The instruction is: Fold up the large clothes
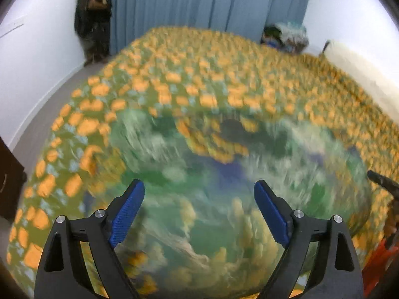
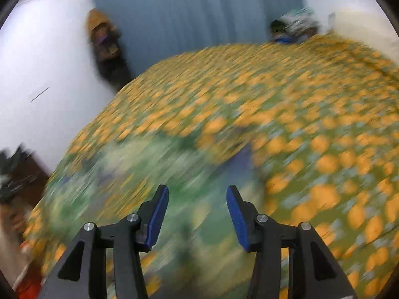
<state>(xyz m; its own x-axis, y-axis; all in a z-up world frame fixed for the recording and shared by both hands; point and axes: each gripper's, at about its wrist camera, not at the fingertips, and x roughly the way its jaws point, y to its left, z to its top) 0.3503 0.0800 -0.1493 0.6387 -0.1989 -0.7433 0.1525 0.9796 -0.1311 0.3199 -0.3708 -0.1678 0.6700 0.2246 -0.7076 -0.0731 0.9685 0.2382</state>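
Note:
A large garment [image 1: 199, 199] with a green, white and blue print lies spread on the bed, blurred by motion. It also shows in the right wrist view [image 2: 139, 174], at the lower left. My left gripper [image 1: 199, 186] is open and empty, hovering over the garment's middle. My right gripper [image 2: 197, 191] is open and empty, above the garment's right part. The tip of the other gripper [image 1: 381, 182] shows at the right edge of the left wrist view.
The bed [image 1: 224, 74] has a green cover with orange flowers [image 2: 324, 149]. Blue curtains [image 1: 199, 0] hang behind. Dark hanging clothes [image 1: 94, 20] stand at the back left. A pile of clothes [image 1: 286, 37] sits at the far corner. A dark cabinet [image 1: 10, 182] is at the left.

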